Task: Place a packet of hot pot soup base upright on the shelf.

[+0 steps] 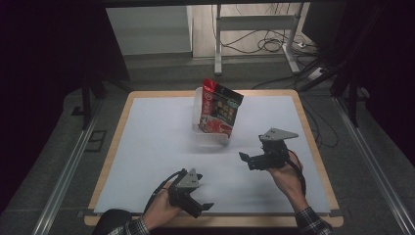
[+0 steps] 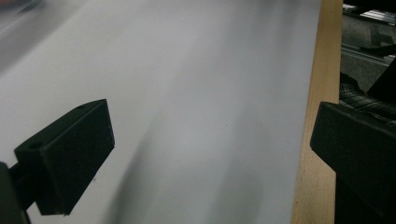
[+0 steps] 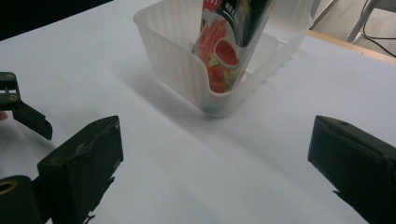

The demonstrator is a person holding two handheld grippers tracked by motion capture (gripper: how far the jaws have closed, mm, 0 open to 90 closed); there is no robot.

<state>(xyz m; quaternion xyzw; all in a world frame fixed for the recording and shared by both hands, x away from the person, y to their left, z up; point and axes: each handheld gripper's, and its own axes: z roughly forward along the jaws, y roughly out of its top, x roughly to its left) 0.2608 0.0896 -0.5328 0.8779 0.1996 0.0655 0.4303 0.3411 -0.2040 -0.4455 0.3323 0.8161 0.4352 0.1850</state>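
Observation:
A red and black snack bag (image 1: 219, 108) stands tilted inside a translucent white plastic bin (image 1: 208, 134) at the far middle of the white sheet. In the right gripper view the bag (image 3: 229, 42) rises out of the ribbed bin (image 3: 177, 70) just ahead of my right gripper (image 3: 219, 163), which is open and holds nothing. From above, the right gripper (image 1: 247, 161) sits to the right of the bin, jaws pointing left. My left gripper (image 1: 201, 208) rests near the front edge, open and empty. Its jaws (image 2: 210, 154) frame bare white sheet.
The white sheet (image 1: 156, 147) covers a wooden table (image 1: 313, 142); its wooden edge (image 2: 317, 140) runs close by the left gripper. A plaid sleeve (image 2: 359, 93) lies beyond that edge. Cables and metal frame legs (image 1: 218, 44) stand on the floor behind the table.

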